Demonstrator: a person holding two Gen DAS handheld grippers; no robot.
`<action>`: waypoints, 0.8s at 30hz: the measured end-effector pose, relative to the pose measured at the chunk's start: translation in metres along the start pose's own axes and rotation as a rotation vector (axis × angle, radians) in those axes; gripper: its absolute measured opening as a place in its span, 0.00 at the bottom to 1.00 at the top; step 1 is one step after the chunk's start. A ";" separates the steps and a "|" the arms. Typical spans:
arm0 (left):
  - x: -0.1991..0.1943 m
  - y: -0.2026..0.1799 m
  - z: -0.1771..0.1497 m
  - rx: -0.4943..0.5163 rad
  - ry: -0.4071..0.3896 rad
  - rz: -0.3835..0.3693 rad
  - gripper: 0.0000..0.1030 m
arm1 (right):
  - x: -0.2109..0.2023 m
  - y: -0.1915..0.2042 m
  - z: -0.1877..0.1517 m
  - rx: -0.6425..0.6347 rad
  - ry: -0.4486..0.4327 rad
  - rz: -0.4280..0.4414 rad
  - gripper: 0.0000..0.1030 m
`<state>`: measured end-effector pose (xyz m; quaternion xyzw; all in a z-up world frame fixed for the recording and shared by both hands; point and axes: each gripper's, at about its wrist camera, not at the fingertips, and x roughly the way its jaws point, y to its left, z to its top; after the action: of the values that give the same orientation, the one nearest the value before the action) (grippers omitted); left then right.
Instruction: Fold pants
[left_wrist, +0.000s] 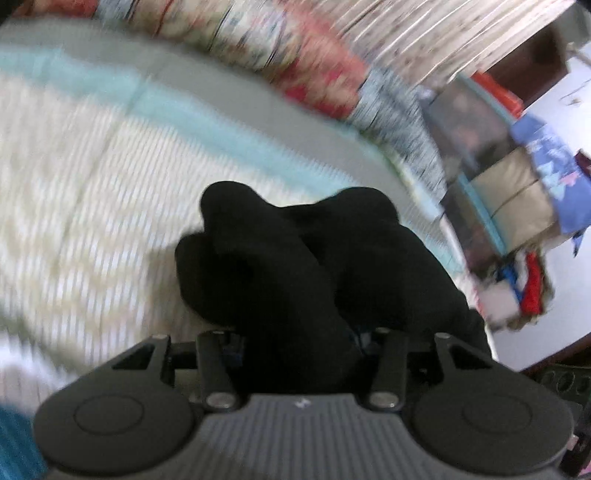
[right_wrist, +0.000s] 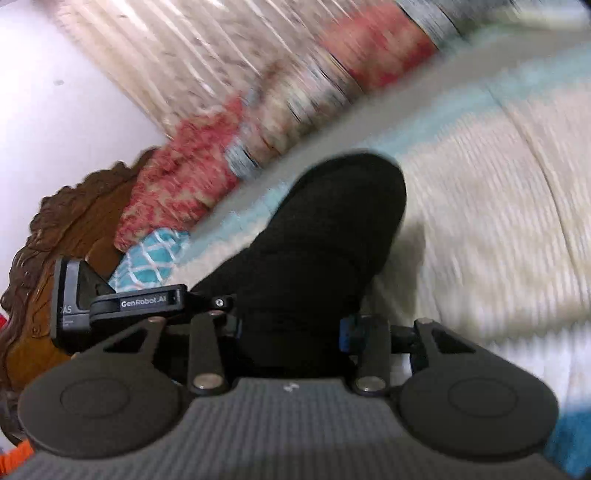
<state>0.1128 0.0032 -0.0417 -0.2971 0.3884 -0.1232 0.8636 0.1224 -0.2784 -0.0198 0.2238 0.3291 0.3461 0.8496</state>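
Pants (left_wrist: 295, 258), black and bunched, are hanging above the bed (left_wrist: 92, 192), gripped at both ends. The left tool (left_wrist: 299, 339) is clamping a thick wad of the cloth, which is rising toward 12 o'clock in its view. The right tool (right_wrist: 291, 325) is pinching another fold of the pants (right_wrist: 317, 236), which is stretching toward 1 o'clock over the cream ribbed bedspread (right_wrist: 498, 221). A patterned blanket (right_wrist: 207, 162) is lying along the far edge of the bed.

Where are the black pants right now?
The black pants are bunched in both hand-held grippers, left and right, over the cream striped bedspread in both wrist views.
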 end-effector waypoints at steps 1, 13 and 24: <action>-0.002 -0.005 0.014 0.014 -0.027 -0.010 0.42 | 0.005 0.004 0.016 -0.038 -0.030 0.007 0.43; 0.090 -0.029 0.159 0.169 -0.189 0.142 0.42 | 0.116 -0.047 0.128 -0.165 -0.173 -0.057 0.43; 0.204 0.013 0.165 0.209 -0.055 0.321 0.51 | 0.187 -0.122 0.106 0.068 -0.042 -0.270 0.48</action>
<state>0.3712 -0.0083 -0.0851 -0.1433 0.3921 -0.0153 0.9085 0.3535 -0.2371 -0.0975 0.2135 0.3497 0.2126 0.8871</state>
